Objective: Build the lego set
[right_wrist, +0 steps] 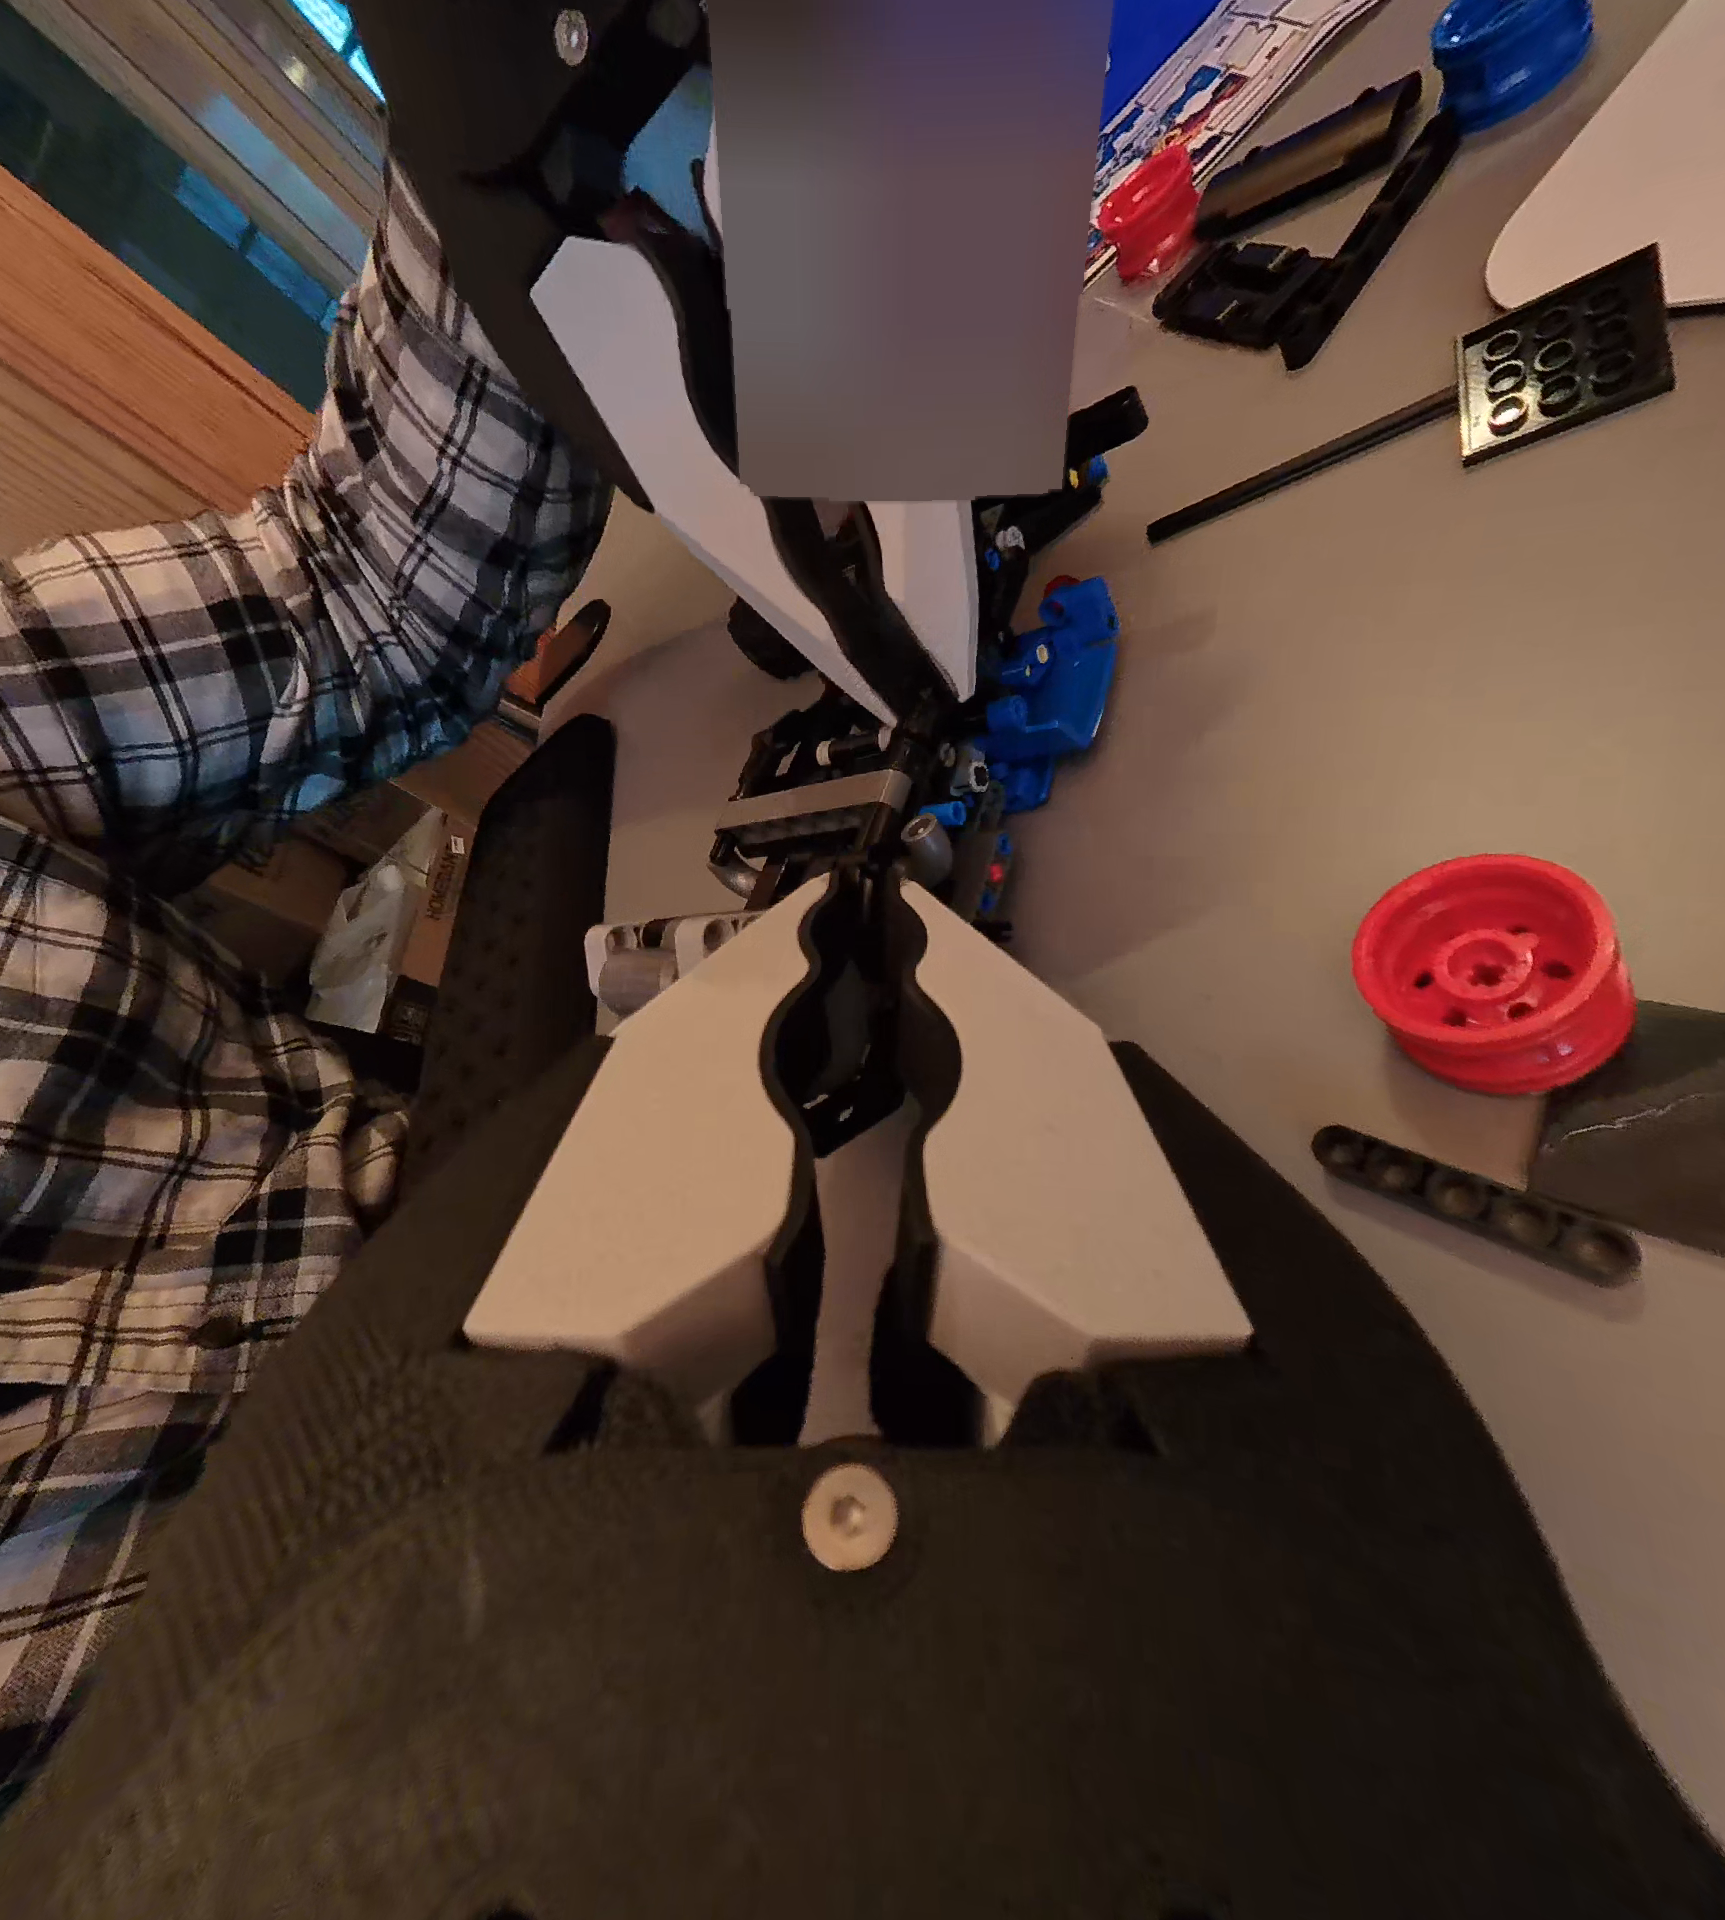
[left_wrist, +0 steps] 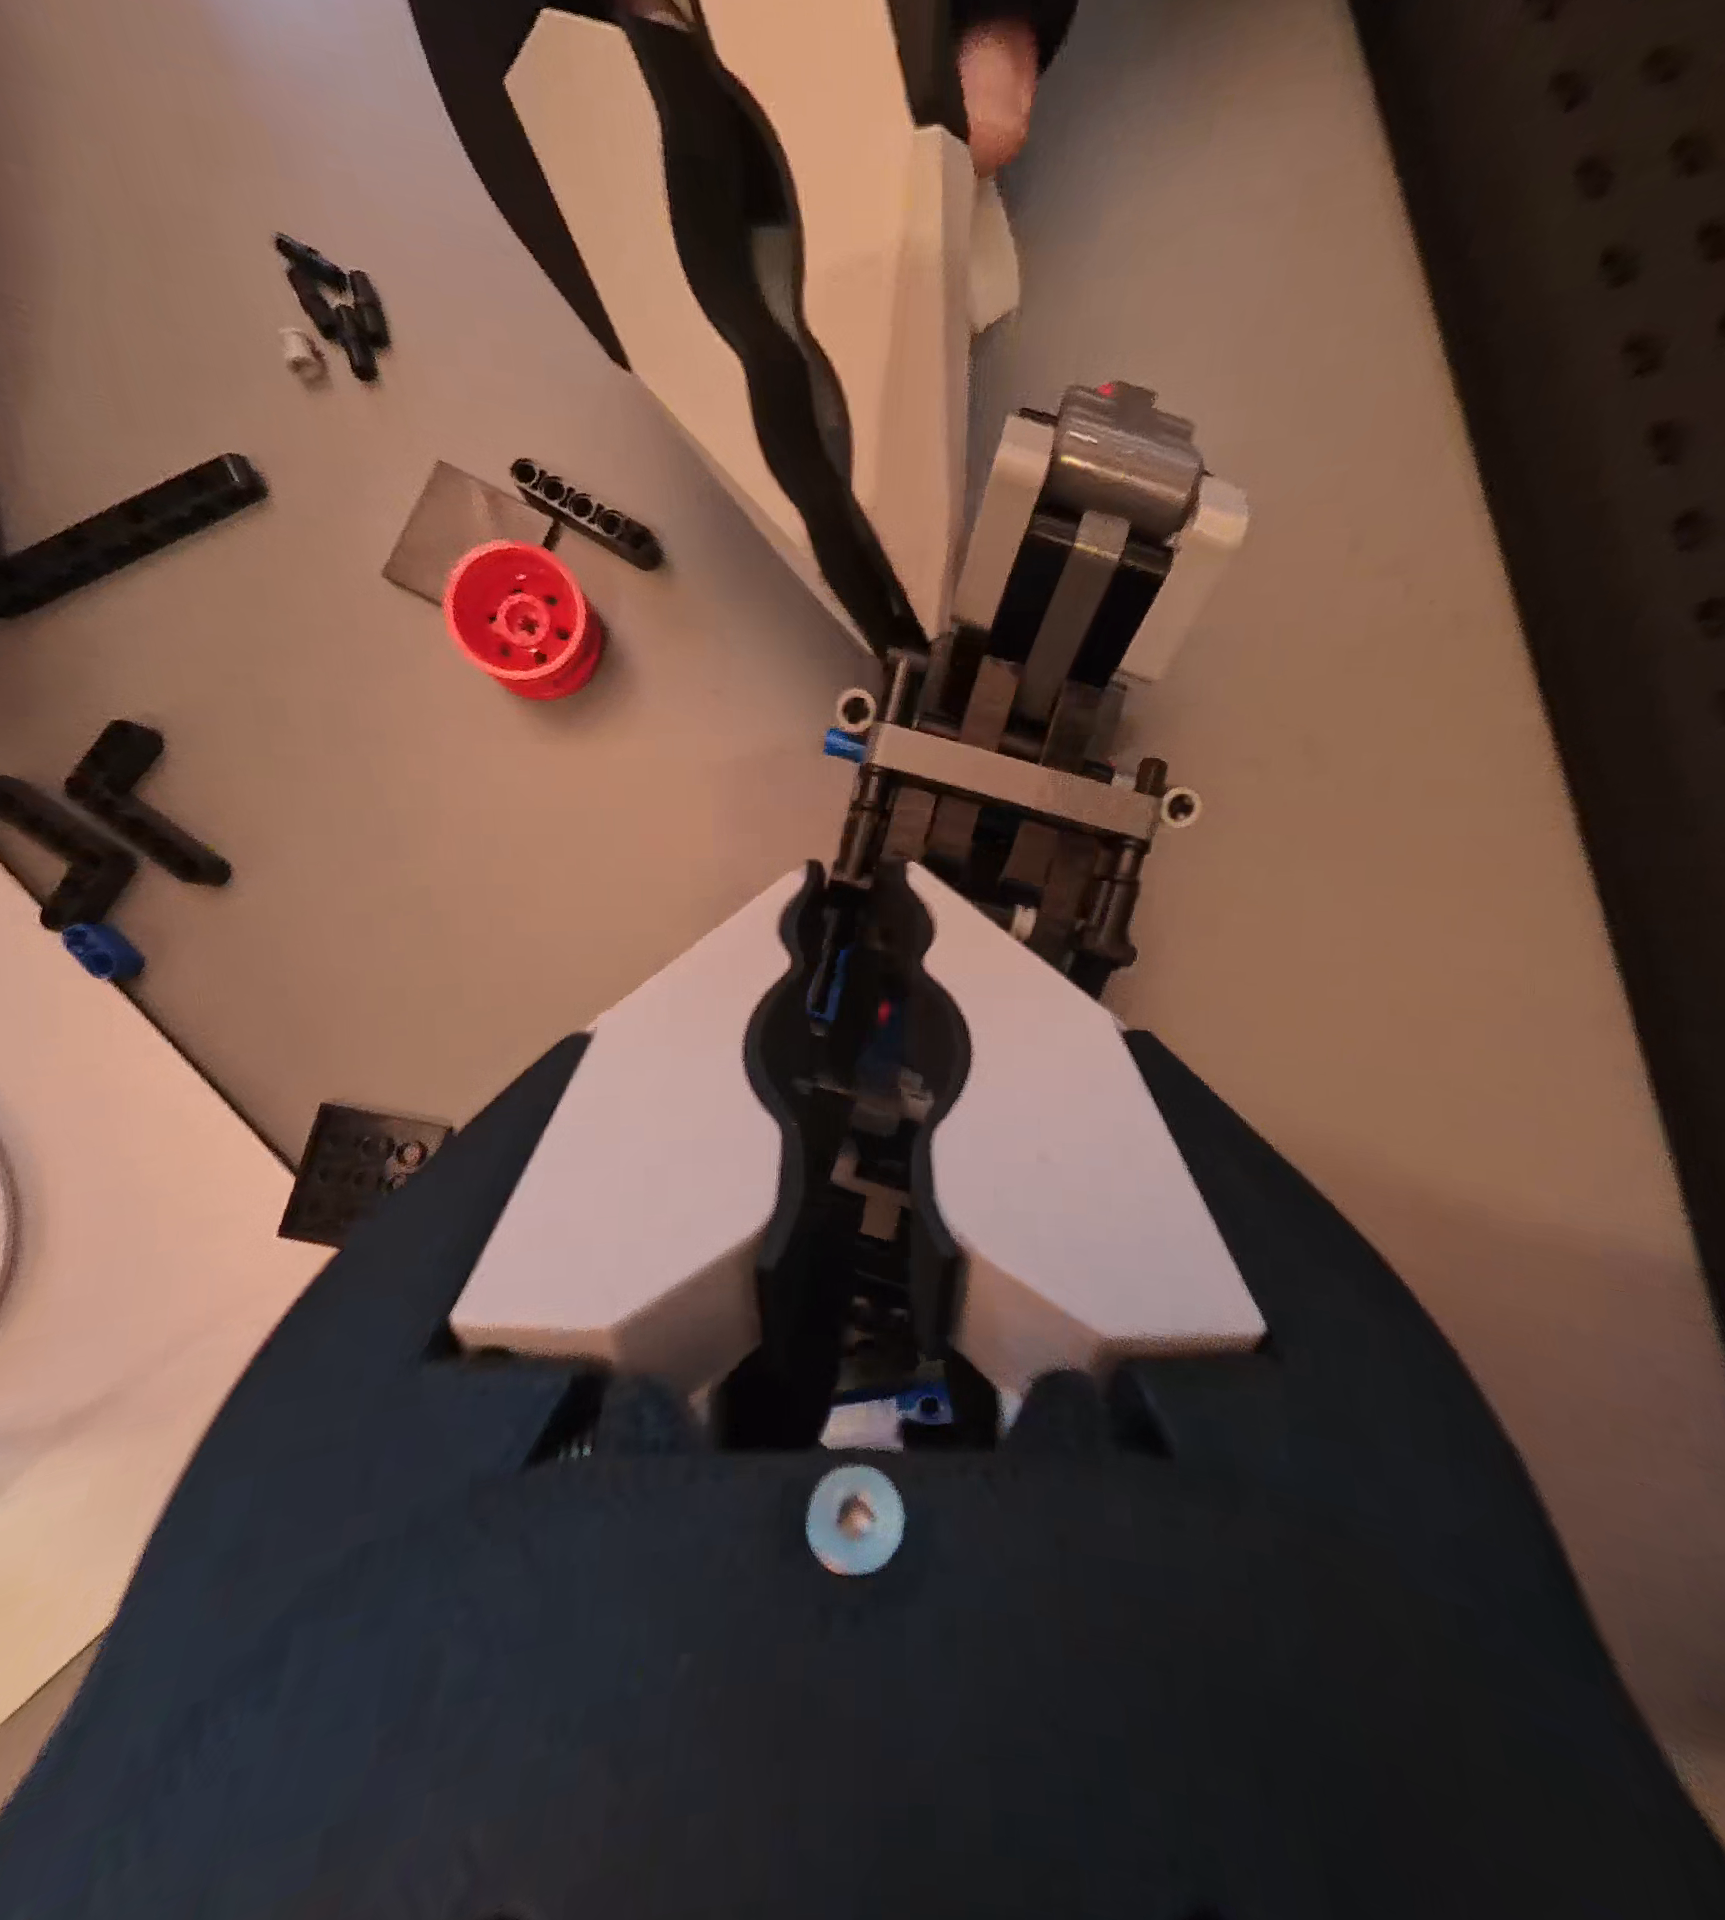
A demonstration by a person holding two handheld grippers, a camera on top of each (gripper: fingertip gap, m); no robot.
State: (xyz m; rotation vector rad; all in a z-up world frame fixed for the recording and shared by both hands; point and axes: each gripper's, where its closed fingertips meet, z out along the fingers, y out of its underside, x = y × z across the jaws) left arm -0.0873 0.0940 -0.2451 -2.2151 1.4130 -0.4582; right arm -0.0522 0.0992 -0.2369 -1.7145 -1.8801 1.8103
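Grey tabletop [left_wrist: 484, 852] carries your loose parts, and everything here sits relative to the lego assembly [left_wrist: 1019, 769] held above it. Your left gripper [left_wrist: 863, 894] is clenched on the assembly's near end; your right gripper [right_wrist: 863, 904] pinches its far corner from the opposite side. Left of the assembly, in the left wrist view, lie a red wheel [left_wrist: 522, 620], black beams [left_wrist: 125, 535] and a black studded plate [left_wrist: 359, 1179]. Beyond the assembly, in the right wrist view, sit a blue built section [right_wrist: 1050, 686], a blue wheel [right_wrist: 1507, 52] and a printed booklet [right_wrist: 1211, 73]. Your plaid sleeve [right_wrist: 245, 644] and wooden panelling [right_wrist: 58, 343] fill the side away from the table.
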